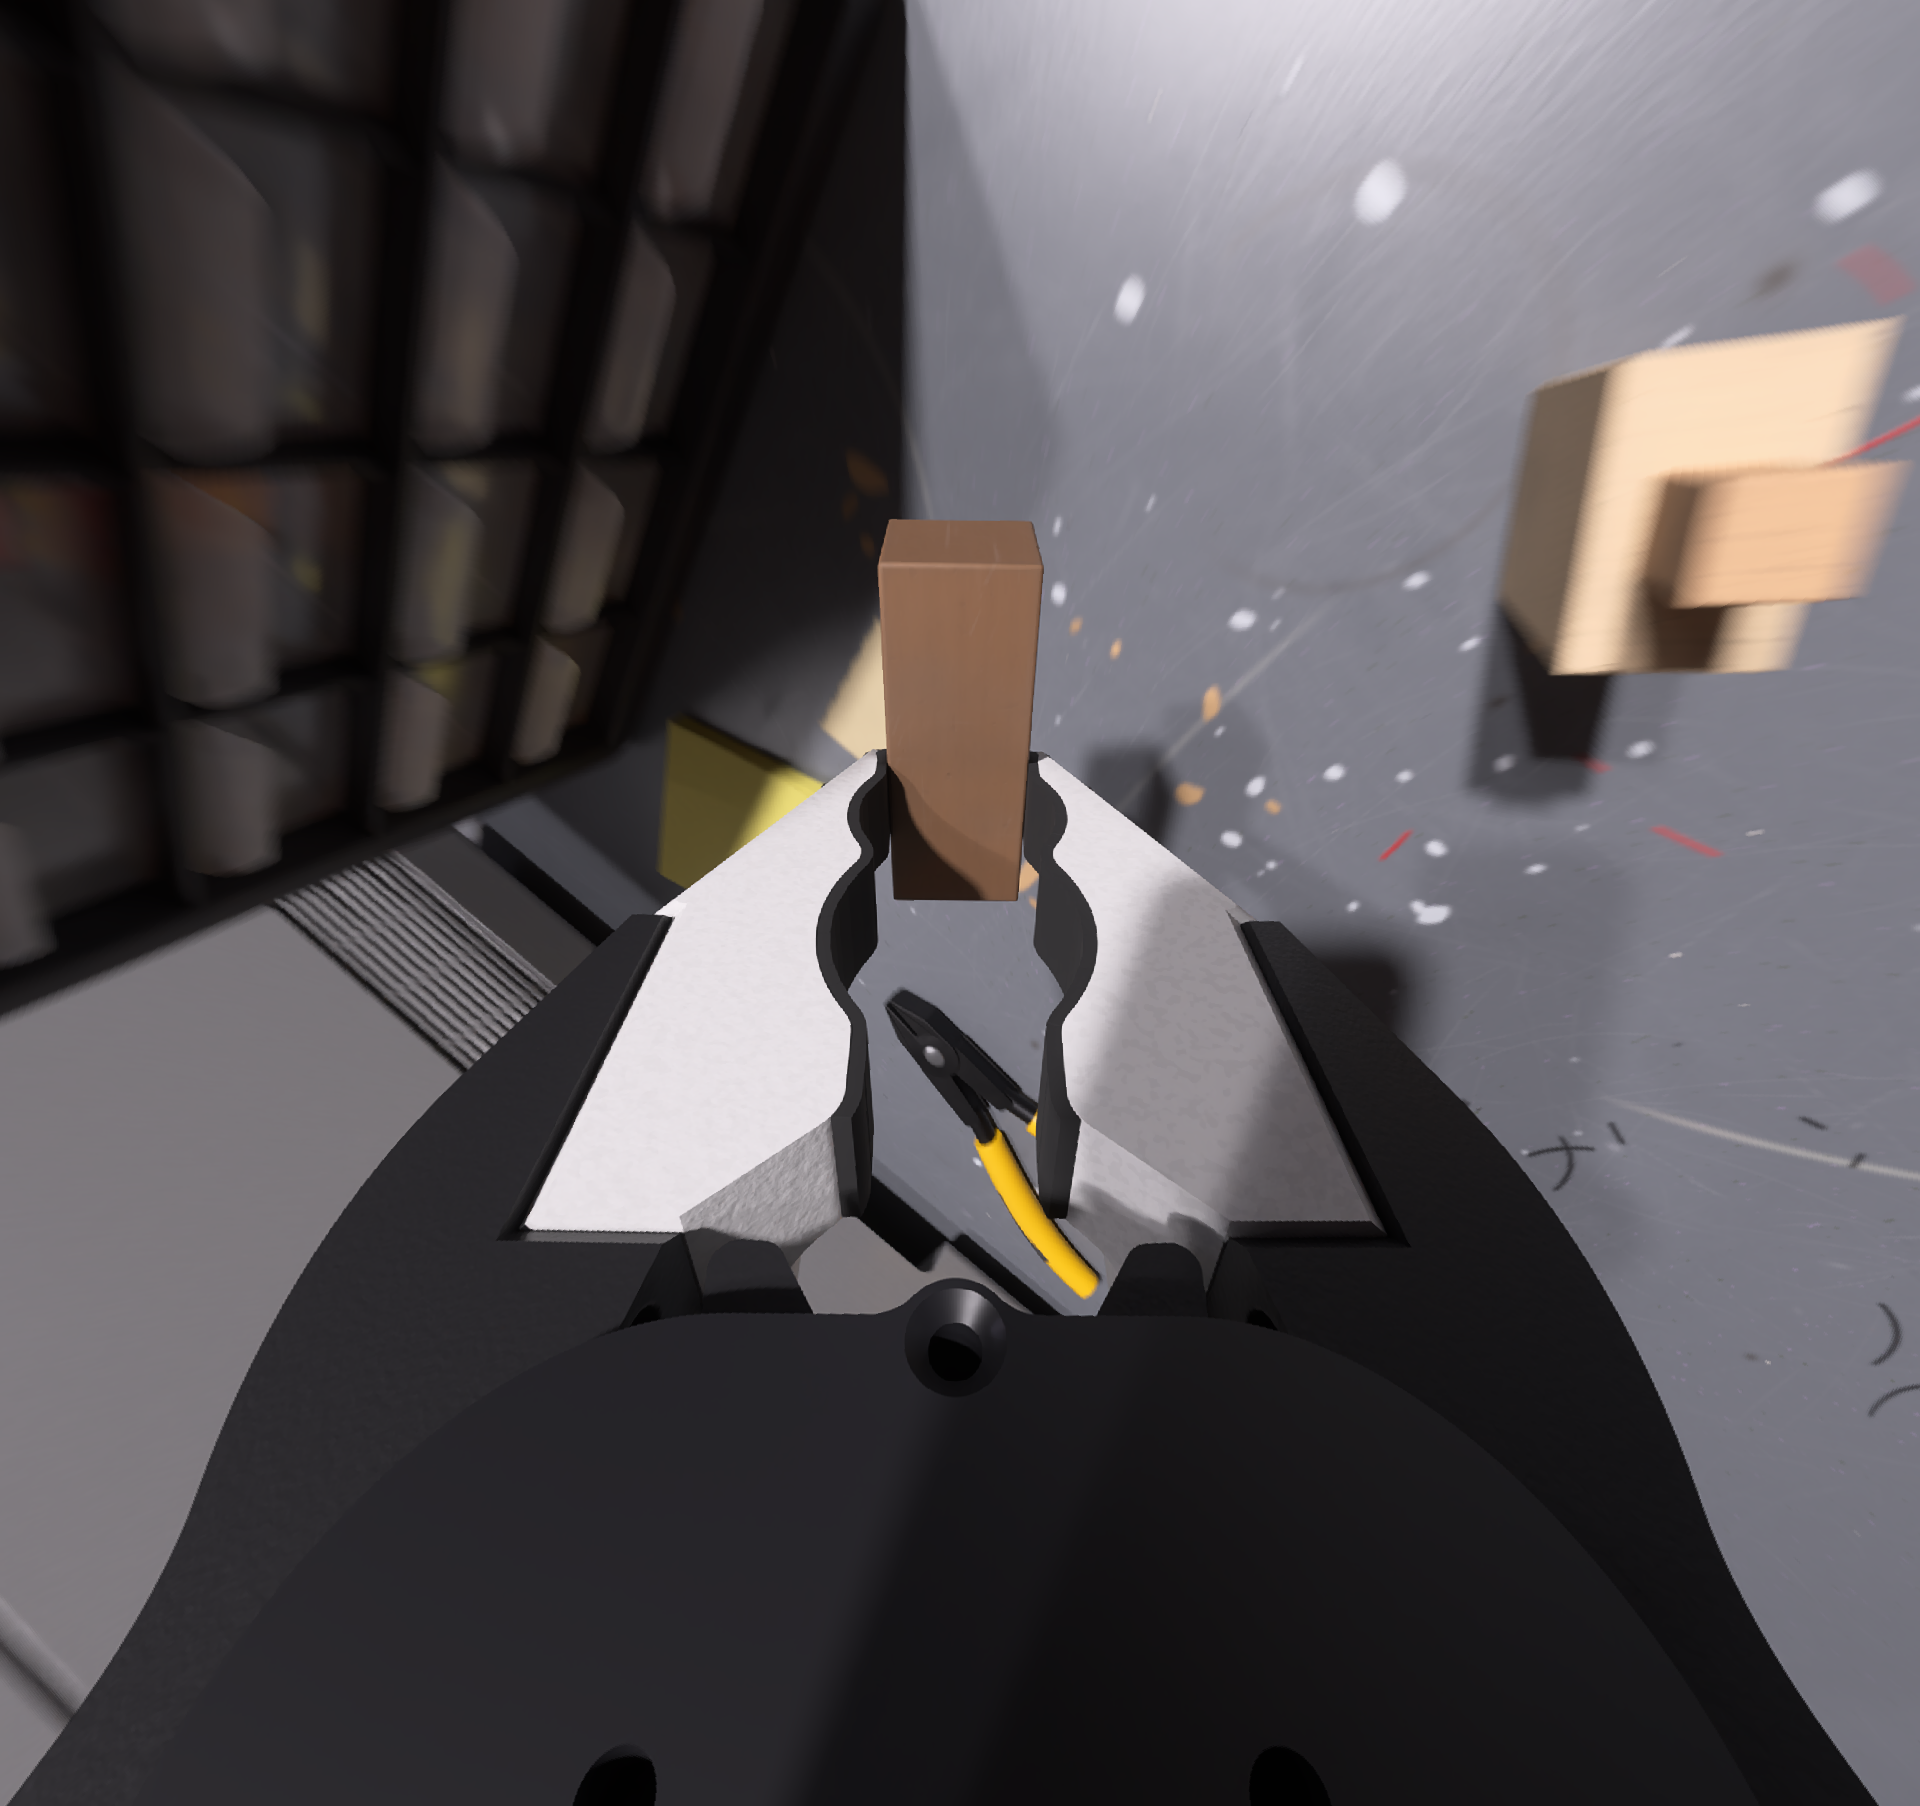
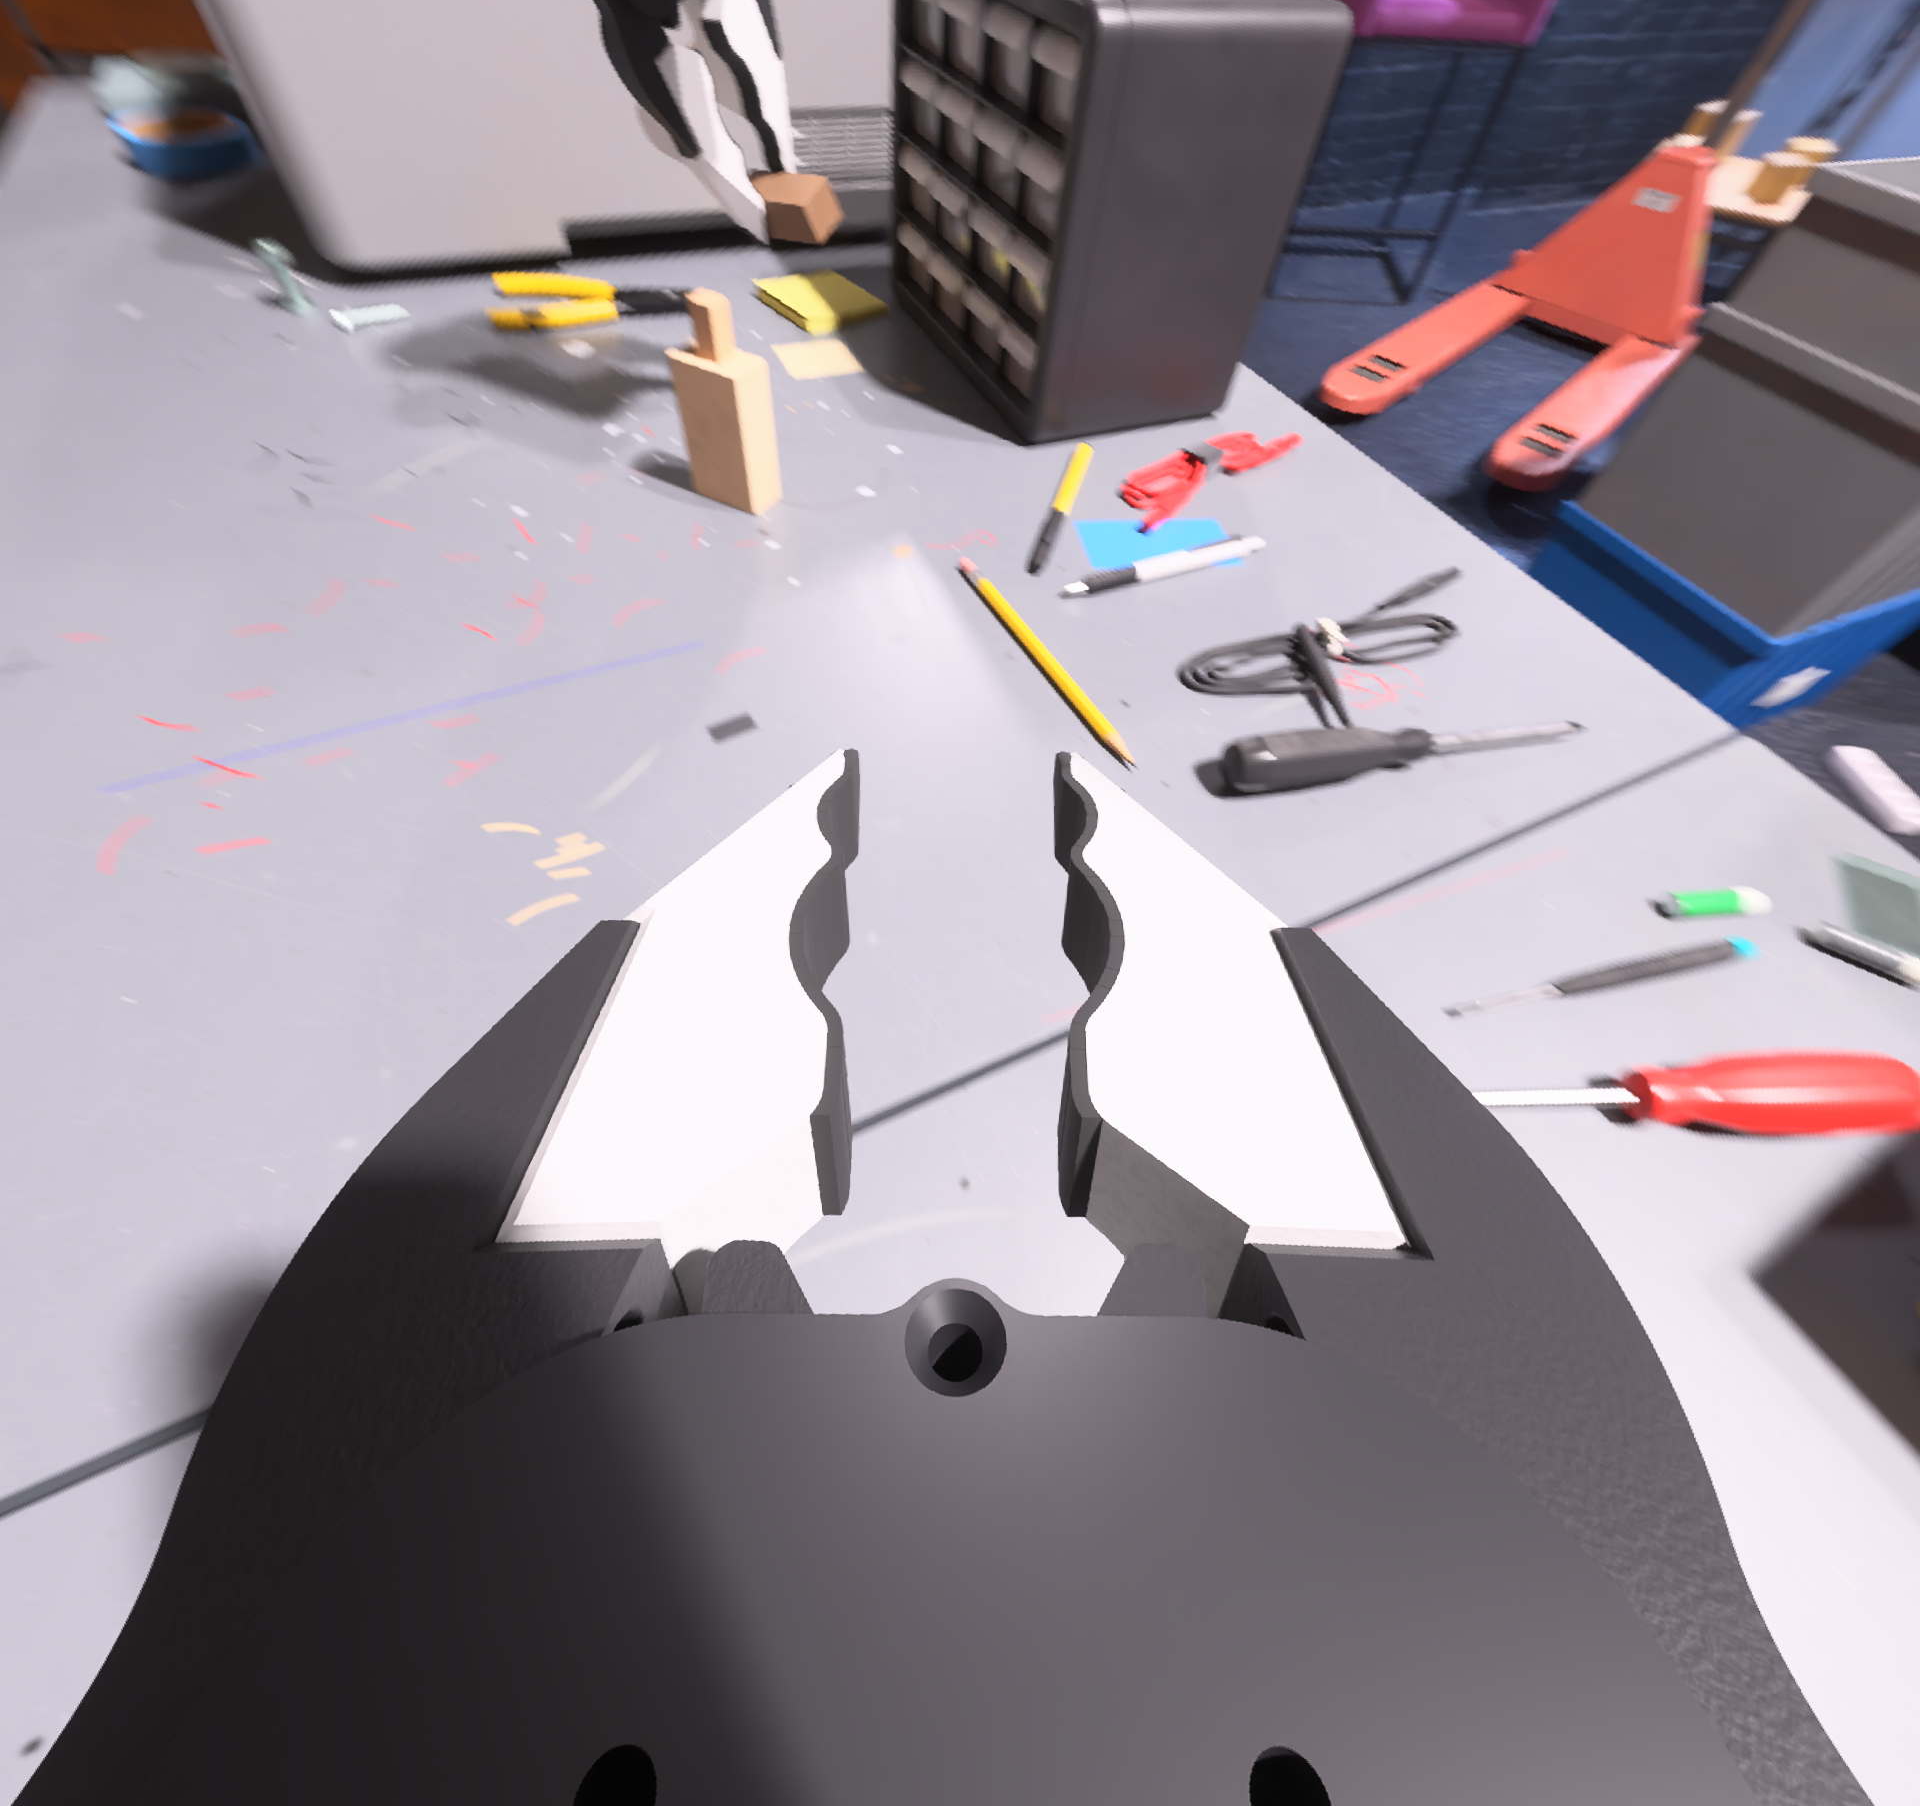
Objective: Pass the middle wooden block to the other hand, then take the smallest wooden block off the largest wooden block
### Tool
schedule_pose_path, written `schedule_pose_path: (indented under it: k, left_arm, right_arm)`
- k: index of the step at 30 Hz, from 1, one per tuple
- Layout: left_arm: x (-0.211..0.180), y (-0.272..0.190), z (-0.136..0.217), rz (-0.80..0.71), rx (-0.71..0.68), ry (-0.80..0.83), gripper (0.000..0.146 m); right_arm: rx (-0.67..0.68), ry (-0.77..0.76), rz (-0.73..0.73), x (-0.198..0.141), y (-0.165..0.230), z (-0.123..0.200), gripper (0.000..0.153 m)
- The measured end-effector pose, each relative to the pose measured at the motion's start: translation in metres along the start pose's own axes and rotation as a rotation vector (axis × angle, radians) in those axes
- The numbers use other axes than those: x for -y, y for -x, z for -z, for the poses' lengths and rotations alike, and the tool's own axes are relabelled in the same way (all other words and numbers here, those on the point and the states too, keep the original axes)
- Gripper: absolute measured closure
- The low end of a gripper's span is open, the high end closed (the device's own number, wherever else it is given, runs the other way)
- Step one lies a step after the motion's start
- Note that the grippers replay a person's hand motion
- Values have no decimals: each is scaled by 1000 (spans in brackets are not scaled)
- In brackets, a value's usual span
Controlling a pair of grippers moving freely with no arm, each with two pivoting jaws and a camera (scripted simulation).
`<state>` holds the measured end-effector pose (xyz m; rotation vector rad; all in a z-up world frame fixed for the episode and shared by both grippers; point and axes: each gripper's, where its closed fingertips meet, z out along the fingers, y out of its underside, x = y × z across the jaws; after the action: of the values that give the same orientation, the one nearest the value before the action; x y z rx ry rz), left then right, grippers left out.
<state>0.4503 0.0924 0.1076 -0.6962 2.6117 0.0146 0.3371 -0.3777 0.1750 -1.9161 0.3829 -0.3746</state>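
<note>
Both tools look alike. The left gripper (image 1: 958, 769) has a broad matte black body flaring back behind the fingers, white wedge-shaped fingers (image 1: 727, 1008) lined inside with wavy black pads, and a round recessed screw at their base. The right gripper (image 2: 956, 769) shows the same, greyer in the light, with two dark holes farther behind.
</note>
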Motion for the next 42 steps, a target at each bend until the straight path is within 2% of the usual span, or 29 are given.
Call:
schedule_pose_path:
  k: [4, 7, 10, 15, 21, 28, 30, 33, 41, 42]
  left_arm:
    - [64, -27, 68, -152, 81, -237, 121]
    - [119, -67, 117, -314, 105, -439, 121]
    - [166, -110, 154, -485, 162, -572, 122]
    - [218, -172, 196, -708, 254, -746, 121]
    - [253, -210, 210, -827, 289, -895, 121]
    - [270, -234, 214, -873, 232, -994, 121]
    - [273, -239, 214, -873, 235, -1016, 121]
    - [277, -242, 217, -839, 234, -1070, 121]
    - [281, -239, 209, -791, 227, -1090, 120]
    - [281, -238, 206, -775, 213, -1077, 113]
  right_arm:
    - [187, -88, -88, 25, 16, -20, 101]
    - [355, -151, -172, 44, 30, -39, 86]
    - [491, -197, -261, 59, 43, -56, 69]
    - [666, -236, -339, 73, 62, -75, 42]
    - [859, -355, -394, 90, 76, -66, 32]
    - [1039, -413, -400, 93, 94, -49, 34]
    - [1067, -448, -392, 94, 96, -46, 49]
    - [1086, -504, -398, 96, 95, -41, 80]
    - [1015, -501, -374, 91, 89, -46, 80]
    - [998, -497, -369, 90, 88, -48, 80]
